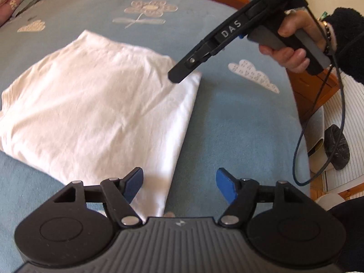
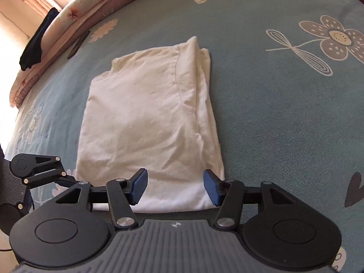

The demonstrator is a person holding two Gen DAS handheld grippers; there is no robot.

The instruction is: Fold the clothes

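A white folded garment (image 1: 97, 109) lies flat on the blue bedsheet (image 1: 232, 118); it also shows in the right wrist view (image 2: 145, 118), a rough rectangle with layered edges on its right side. My left gripper (image 1: 179, 187) is open and empty, just above the garment's near corner. My right gripper (image 2: 175, 187) is open and empty over the garment's near edge. In the left wrist view the right gripper (image 1: 175, 76) hangs over the garment's far right corner, held by a hand (image 1: 293, 45). The left gripper's linkage (image 2: 38, 173) shows at the left of the right wrist view.
The bed has a wooden frame (image 1: 311, 93) at the right, with a cable (image 1: 318, 136) hanging beside it. A patterned quilt (image 2: 68, 22) with a dark cloth (image 2: 34, 50) on it lies along the bed's far left side. The sheet carries flower prints (image 2: 336, 38).
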